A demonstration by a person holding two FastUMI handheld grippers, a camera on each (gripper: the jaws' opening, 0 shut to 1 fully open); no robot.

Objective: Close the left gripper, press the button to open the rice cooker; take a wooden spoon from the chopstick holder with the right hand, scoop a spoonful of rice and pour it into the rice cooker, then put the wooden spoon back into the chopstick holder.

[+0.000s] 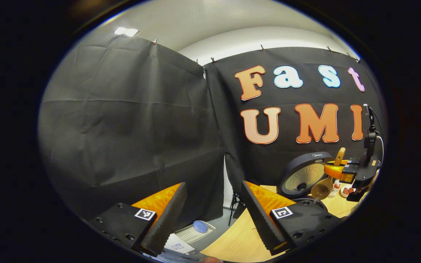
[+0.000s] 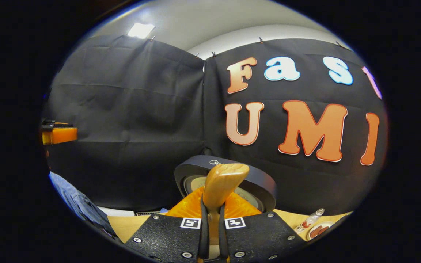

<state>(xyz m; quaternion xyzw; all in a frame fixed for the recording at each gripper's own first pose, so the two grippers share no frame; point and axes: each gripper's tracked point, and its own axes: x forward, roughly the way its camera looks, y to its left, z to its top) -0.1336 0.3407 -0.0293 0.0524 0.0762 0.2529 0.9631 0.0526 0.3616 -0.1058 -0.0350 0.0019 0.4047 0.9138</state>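
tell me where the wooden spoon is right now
The wooden spoon is clamped between the right gripper fingers in the right gripper view; in the left gripper view it hangs at far right, bowl down, over the open rice cooker.

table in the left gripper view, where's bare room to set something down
Bare wood lies between the left tool and the rice cooker, running to the table edge nearest the camera. It is crowded to the cooker's right: the right tool, shut on the wooden spoon, hangs by the raised lid, with a small dish behind.
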